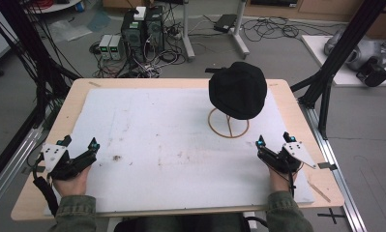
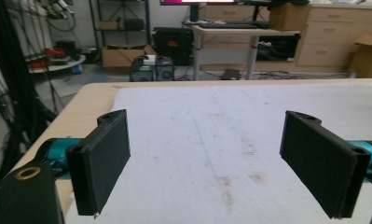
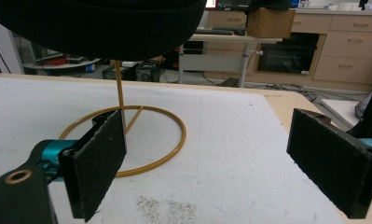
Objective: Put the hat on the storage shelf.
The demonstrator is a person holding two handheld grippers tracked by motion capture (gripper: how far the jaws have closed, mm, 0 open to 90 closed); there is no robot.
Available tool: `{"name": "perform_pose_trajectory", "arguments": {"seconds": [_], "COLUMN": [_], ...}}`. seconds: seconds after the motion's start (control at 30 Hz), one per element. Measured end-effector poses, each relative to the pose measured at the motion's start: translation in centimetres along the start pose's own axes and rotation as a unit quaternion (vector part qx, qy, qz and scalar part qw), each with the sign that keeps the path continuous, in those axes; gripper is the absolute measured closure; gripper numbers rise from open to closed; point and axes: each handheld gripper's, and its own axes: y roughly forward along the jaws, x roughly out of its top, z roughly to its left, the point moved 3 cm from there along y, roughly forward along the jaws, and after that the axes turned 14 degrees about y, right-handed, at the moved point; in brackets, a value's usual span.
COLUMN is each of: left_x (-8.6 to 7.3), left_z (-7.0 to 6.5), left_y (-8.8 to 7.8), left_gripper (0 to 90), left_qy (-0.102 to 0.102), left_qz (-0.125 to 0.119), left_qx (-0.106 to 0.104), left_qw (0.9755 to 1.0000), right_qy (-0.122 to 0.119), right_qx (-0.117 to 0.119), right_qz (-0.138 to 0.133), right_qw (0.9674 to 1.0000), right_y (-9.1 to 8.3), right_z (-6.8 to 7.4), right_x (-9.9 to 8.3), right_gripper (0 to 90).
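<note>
- Sitting on top of a gold wire stand (image 1: 228, 126) toward the far right of the table (image 1: 181, 83): a black cap (image 1: 238, 90), upright, draping over the stand's thin post.
- Resting flat on the white mat (image 1: 171, 140) with its ring base, the stand, the post rising from the ring's middle, as seen in the right gripper view (image 3: 123, 140).
- Hovering near the right front corner of the mat, the right gripper (image 1: 275, 140), jaws spread wide and gripping nothing, pointing toward the stand's ring, near it but apart.
- Hanging above the jaws in the right gripper view, the cap's dark underside (image 3: 104, 25).
- Waiting at the left front edge of the mat, the left gripper (image 1: 79, 143), jaws likewise parted and holding nothing, well apart from the cap.
- Looking along bare, stained mat (image 2: 221, 154) between the left gripper's pads (image 2: 104, 158).
</note>
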Motion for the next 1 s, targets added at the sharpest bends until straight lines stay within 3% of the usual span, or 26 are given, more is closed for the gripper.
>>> {"name": "perform_pose_trajectory", "arguments": {"seconds": [0.27, 0.53, 1.0], "left_x": [-0.4, -0.7, -0.8], "left_z": [-0.5, -1.2, -1.5], "left_y": [-0.5, -0.5, -0.3], "left_gripper": [16.2, 16.2, 16.2], "left_qy": [-0.01, -0.017, -0.018], "left_qz": [-0.003, 0.002, 0.005], "left_qx": [0.002, -0.009, -0.012], "left_qw": [0.9999, 0.9998, 0.9998], "right_qy": [0.001, 0.003, 0.003], "right_qx": [0.002, 0.002, 0.005], "right_qz": [0.001, 0.0, 0.004], "right_qw": [1.0, 1.0, 1.0], "right_y": [-0.1, -0.2, -0.1], "right_z": [0.0, -0.1, -0.2], "right_x": [0.0, 0.0, 0.0], "right_gripper": [11.0, 11.0, 11.0]}}
